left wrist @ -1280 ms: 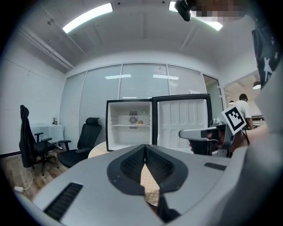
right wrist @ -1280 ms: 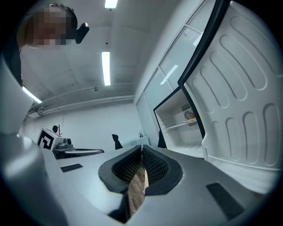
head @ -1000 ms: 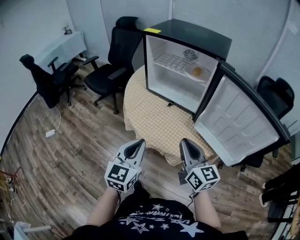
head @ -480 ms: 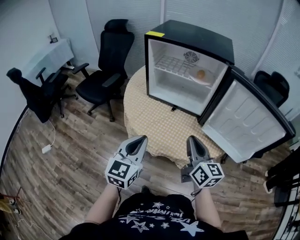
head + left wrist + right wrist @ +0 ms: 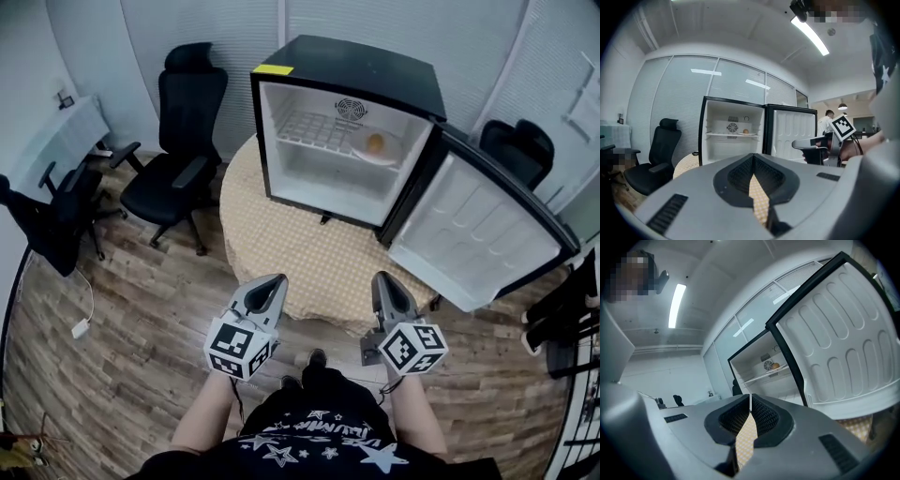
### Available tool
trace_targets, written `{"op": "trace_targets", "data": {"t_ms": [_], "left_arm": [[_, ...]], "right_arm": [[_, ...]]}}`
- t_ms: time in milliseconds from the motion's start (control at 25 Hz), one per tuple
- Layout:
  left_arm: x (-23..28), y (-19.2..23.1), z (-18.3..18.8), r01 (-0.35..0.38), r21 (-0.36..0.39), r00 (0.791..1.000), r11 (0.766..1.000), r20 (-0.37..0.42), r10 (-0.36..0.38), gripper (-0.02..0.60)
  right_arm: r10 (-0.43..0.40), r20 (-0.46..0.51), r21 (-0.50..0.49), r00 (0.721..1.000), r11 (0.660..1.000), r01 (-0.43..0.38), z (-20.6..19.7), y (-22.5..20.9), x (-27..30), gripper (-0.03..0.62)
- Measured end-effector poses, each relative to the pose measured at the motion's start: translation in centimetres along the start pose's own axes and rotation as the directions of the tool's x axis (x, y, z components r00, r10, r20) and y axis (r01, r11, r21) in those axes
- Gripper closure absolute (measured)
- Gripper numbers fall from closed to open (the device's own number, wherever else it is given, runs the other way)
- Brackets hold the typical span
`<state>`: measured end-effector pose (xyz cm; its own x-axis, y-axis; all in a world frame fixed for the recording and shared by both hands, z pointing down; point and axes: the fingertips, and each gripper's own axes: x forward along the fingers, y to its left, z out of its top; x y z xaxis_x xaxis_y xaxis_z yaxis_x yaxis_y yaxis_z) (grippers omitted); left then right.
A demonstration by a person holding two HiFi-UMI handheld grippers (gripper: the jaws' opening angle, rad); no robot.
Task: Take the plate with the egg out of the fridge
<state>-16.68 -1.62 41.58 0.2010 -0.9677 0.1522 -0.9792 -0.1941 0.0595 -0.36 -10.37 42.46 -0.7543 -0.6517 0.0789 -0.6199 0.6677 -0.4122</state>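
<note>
Resting on the upper shelf point(image 5: 314, 131) of the open fridge point(image 5: 347, 66), at its right end, the plate point(image 5: 375, 155) with egg point(image 5: 375, 142) is seen well ahead across the table point(image 5: 300, 253). The right gripper point(image 5: 380, 278) is judged nearer, almost in line with it. The left gripper point(image 5: 277, 280) is offset leftward. Both are pressed together and empty.

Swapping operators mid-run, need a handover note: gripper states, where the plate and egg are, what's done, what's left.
Left gripper: shut, empty, held low in front of the person, well short of the fridge.
Right gripper: shut, empty, beside the left one.
The fridge stands on the round table. Its door is swung wide open to the right.
The plate with the egg sits on the right side of the wire shelf, untouched.
Done: door open.
Left: open a gripper, reach in, grip the plate rim, bring it out level.
</note>
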Motion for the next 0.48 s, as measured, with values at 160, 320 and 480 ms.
{"op": "trace_targets", "data": {"t_ms": [160, 320, 480], "left_arm": [[2.0, 0.5, 0.2, 0.006, 0.003, 1.000, 1.000, -0.011, -0.006, 0.574], [4.1, 0.8, 1.0, 0.023, 0.025, 1.000, 0.999, -0.022, -0.022, 0.574], [6.5, 2.2, 1.7, 0.016, 0.040, 1.000, 0.999, -0.027, -0.015, 0.574]], "right_arm": [[-0.006, -0.004, 0.012, 1.000, 1.000, 0.006, 0.0, -1.1, 1.5, 0.560], [-0.021, 0.007, 0.011, 1.000, 1.000, 0.021, 0.8, -2.4, 3.5, 0.560], [-0.003, 0.017, 0.039, 1.000, 0.999, 0.002, 1.6, -2.9, 5.9, 0.560]]}}
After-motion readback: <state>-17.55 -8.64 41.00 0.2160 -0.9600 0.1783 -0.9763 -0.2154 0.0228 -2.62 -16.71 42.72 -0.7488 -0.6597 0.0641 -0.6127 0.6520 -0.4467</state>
